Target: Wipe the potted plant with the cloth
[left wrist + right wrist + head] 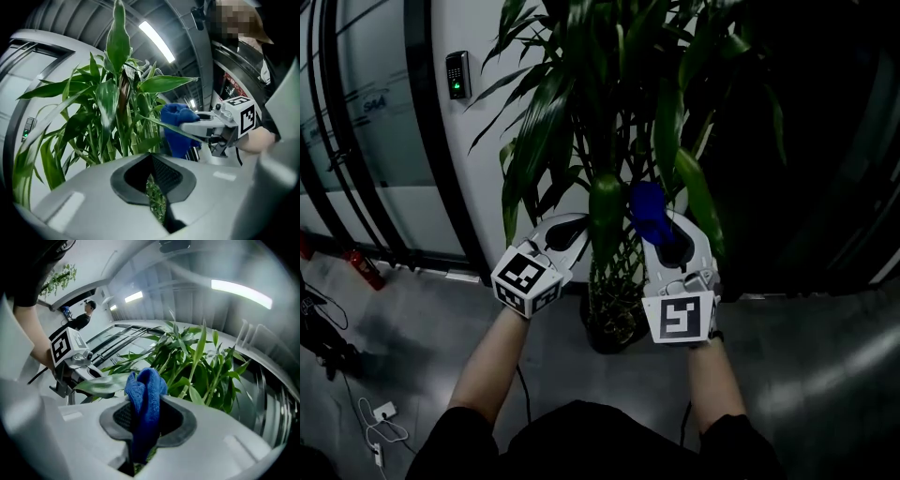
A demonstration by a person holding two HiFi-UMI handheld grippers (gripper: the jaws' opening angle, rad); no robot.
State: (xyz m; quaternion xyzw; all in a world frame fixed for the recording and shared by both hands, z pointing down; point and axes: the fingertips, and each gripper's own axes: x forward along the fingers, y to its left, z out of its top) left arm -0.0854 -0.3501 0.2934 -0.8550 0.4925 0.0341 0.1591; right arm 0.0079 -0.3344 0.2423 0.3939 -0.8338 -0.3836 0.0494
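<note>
Right tool [143, 404] grips cloth [146, 385] beside potted plant [201, 371]; left tool [151, 161] closed.

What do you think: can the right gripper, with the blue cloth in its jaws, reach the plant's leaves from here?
Probably yes. The right gripper holds the cloth close to the leaves, one broad leaf lies just beside it, and nothing stands between.

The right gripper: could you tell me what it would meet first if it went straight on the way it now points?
The right gripper, jaws shut on the blue cloth, points into the potted plant; its cloth would likely brush the green leaves just ahead first, though depth is hard to judge.
</note>
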